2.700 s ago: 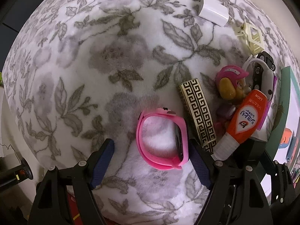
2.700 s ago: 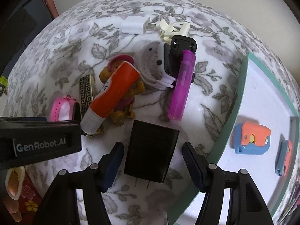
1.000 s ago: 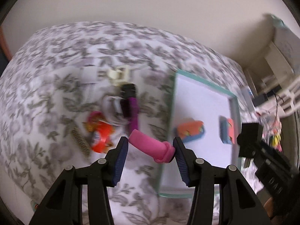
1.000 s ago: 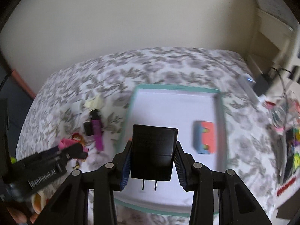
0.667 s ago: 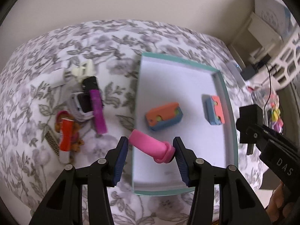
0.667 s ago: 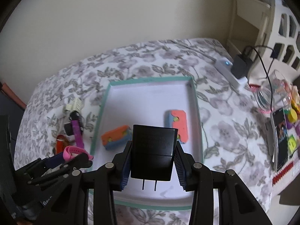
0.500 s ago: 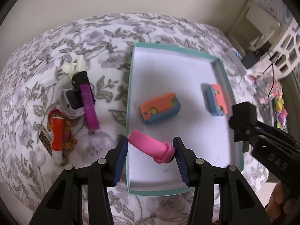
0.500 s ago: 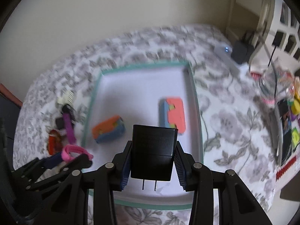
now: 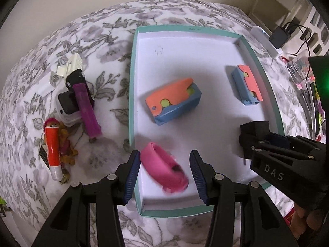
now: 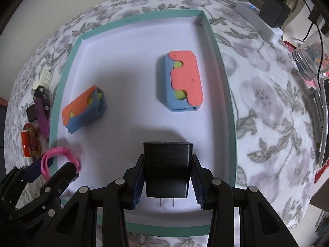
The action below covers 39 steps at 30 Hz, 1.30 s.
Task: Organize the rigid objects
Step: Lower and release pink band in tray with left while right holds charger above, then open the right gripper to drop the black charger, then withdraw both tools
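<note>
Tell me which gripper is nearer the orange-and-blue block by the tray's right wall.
Right. The right gripper, shut on the black charger, hangs just in front of that block. The left gripper, holding the pink band, is at the tray's opposite near corner.

A pink watch band [image 9: 164, 167], looped and tilted, hung between the blue pads at lower centre of the left wrist view, over the near corner of the teal-rimmed white tray [image 9: 131, 82]. A black plug adapter [image 10: 167, 175], prongs toward the camera, was clamped at lower centre of the right wrist view. Two orange-and-blue blocks [image 10: 84, 109] [image 10: 182, 80] lay apart in the tray.
</note>
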Motion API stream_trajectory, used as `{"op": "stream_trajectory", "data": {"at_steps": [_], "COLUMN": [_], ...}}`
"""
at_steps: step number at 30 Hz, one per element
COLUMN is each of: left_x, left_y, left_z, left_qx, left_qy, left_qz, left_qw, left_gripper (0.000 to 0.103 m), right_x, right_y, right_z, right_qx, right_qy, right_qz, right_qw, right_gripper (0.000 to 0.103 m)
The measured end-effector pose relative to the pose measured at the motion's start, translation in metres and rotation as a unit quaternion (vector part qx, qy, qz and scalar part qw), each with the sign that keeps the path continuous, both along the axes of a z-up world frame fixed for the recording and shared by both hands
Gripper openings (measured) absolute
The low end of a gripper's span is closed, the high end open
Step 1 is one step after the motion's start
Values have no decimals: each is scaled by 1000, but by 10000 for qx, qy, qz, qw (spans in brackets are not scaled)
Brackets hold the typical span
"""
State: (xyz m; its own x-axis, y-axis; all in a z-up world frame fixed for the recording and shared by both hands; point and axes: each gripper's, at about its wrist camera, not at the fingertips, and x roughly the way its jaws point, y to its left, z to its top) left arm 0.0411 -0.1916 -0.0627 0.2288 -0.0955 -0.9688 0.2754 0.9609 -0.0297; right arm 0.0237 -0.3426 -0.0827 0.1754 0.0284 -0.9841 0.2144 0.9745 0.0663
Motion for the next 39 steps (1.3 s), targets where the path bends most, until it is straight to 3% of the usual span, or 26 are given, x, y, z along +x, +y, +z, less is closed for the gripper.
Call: {"op": "stream_trajectory", "data": {"at_steps": [15,21,22,25,31,34,39], "left_x": [-2,-1,0,0,2,5,13], "left_y": [-13,-6,-5,-3,-1,3,22], "left_z": [-19,-16,-14,-7,9,15,25], "left_qx": [347,118,69,63,-120,-140,-87], "left_qy": [134,152,152,33,-146,-245,-387], "left_qz": [-206,-45,-20,-34,-2,105,514], "left_qw": [9991,9998,9999,10000,9998,9995,9979], "left_gripper": [51,61,61,62,64,77,79], "right_x": [2,4,5,7,9,9,10], "right_y": [4,7,6,5,12,15,19], "right_z": [0,0,1,8,31,42,55], "right_qx": [-126,-146,-157,-209,-260,-304,-337], "right_qy": [74,112,96,-40,-455,-648,-831], "right_qz": [104,65,48,-24,8,31,45], "right_qw": [9998,9998,9998,9998,9986,9974,9960], "right_gripper": [45,47,52,58,60,60,61]}}
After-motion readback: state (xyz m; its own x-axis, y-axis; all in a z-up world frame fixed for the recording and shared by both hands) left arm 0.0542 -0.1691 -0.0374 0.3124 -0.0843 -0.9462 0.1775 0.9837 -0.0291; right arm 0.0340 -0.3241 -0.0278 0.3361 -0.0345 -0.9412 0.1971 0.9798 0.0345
